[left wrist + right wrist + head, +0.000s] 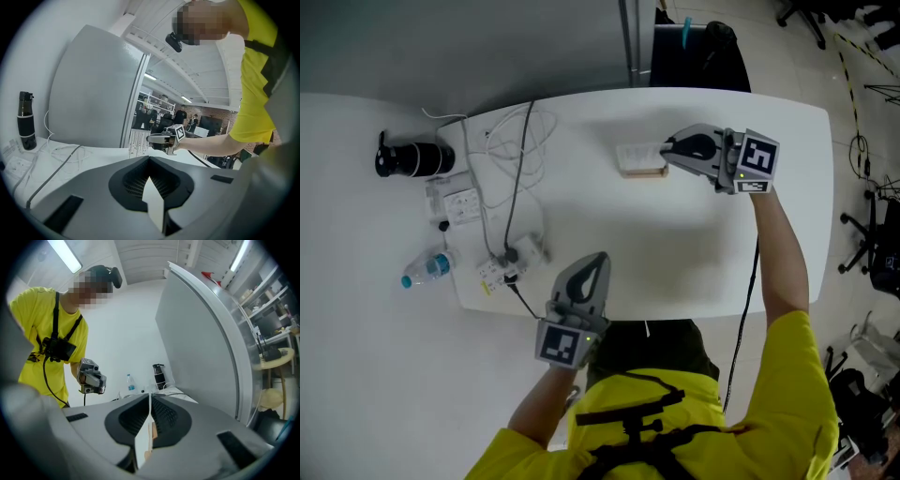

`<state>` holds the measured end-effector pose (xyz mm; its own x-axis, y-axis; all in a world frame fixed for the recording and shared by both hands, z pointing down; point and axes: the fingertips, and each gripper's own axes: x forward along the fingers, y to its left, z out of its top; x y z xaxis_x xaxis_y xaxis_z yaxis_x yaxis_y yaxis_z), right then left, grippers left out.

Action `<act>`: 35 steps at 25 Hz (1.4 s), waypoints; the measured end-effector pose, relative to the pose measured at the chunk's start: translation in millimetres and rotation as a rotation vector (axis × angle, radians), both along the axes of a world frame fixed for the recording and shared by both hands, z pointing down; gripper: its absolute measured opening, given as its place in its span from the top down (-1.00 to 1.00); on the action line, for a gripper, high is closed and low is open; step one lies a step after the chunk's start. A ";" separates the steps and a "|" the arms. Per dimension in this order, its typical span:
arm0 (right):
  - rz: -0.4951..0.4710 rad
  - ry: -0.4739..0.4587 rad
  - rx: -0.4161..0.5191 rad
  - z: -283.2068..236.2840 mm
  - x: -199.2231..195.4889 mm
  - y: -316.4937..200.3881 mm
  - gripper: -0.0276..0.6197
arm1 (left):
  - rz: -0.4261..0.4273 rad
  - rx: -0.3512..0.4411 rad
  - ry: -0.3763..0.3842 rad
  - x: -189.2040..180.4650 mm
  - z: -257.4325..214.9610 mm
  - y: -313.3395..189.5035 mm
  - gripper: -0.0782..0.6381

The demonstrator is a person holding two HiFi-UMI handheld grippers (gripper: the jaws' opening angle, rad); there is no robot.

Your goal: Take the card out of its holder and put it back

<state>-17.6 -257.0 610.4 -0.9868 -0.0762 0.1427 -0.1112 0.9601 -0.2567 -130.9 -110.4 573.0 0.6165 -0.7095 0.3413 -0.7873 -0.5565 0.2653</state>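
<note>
The main risk is sitting toward the far edge of the table [703,253], right of its middle, where the card [636,153] is standing in its wooden holder [643,172]; the holder is looking light and unfixed, so a pull from 1 gripper alone is likely to be dragging or tipping the block rather than freeing the card; the right gripper [666,148] is lying end-on to it with its jaws clenched to a hairline slit and nothing plainly pinched, so pushing on like this is risking a shove along the table, and the jaws are needing to part first; the left gripper [597,258], clenched tight on nothing, is hanging well apart at the near edge, too far off to be steadying the base; the right forearm is stretching out across the table's right end, its gripper almost level and pointing left, tip at the card's right end, contact unclear; the left forearm is tucking close to the body, its gripper pointing at the far edge, nose slightly down.
</note>
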 end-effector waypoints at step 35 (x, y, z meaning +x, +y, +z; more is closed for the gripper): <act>0.343 -0.050 0.007 -28.5 51.1 24.9 0.62 | -0.023 0.053 0.020 -0.2 -35.6 18.1 0.77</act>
<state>33.5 -232.1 582.0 -0.9092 -0.4057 0.0934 -0.4155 0.8706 -0.2635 -131.1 -92.3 537.4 0.6065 -0.7400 0.2908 -0.7947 -0.5522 0.2520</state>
